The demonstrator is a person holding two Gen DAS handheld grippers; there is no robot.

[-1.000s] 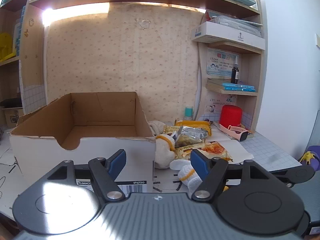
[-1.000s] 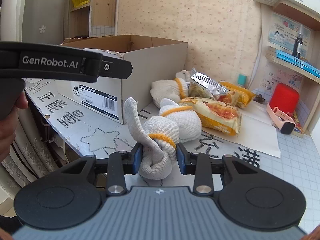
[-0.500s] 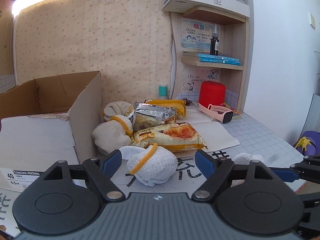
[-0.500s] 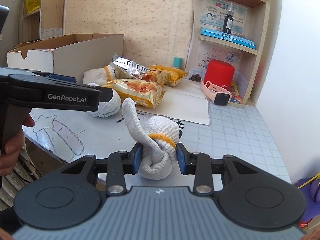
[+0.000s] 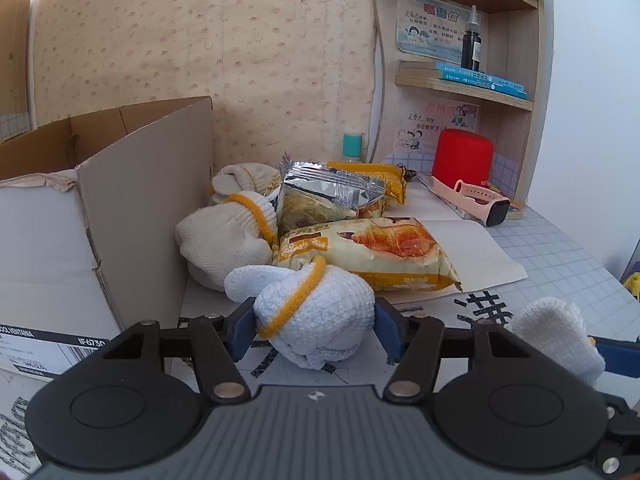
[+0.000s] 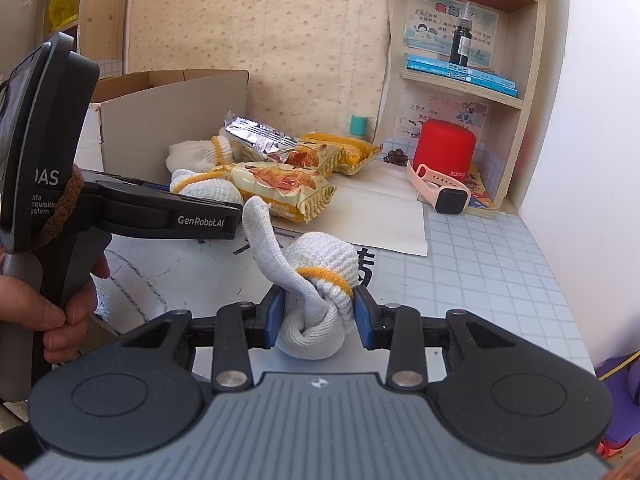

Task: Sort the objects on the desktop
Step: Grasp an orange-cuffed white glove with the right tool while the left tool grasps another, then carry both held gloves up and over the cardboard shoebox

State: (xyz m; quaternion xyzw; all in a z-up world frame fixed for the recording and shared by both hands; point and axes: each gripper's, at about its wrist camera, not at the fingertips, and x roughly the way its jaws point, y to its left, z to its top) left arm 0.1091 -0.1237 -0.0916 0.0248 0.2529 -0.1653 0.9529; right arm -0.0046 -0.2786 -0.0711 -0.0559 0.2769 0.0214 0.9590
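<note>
- Far left: open cardboard box (image 5: 140, 208) on the desk (image 6: 480, 264), its side wall facing the pile.
- Person's left hand (image 6: 60, 308) wraps the grip of the left gripper (image 5: 314, 326); it is held level, pointing right across the near desk edge.
- Left gripper's blue pads sit against both sides of a rolled white glove bundle (image 5: 316, 316) with an orange cuff; bundle rests on the desk, just in front of the croissant packet (image 5: 368, 252).
- Behind: two more glove bundles (image 5: 224, 236) beside the box, silver packet (image 5: 328, 196) on top.
- Right gripper (image 6: 316, 316) level, jaws narrow, clamped on another knotted glove bundle (image 6: 316, 292) near the front edge.
- Far right: red cylinder (image 6: 444, 148), pink watch (image 6: 440, 188).
</note>
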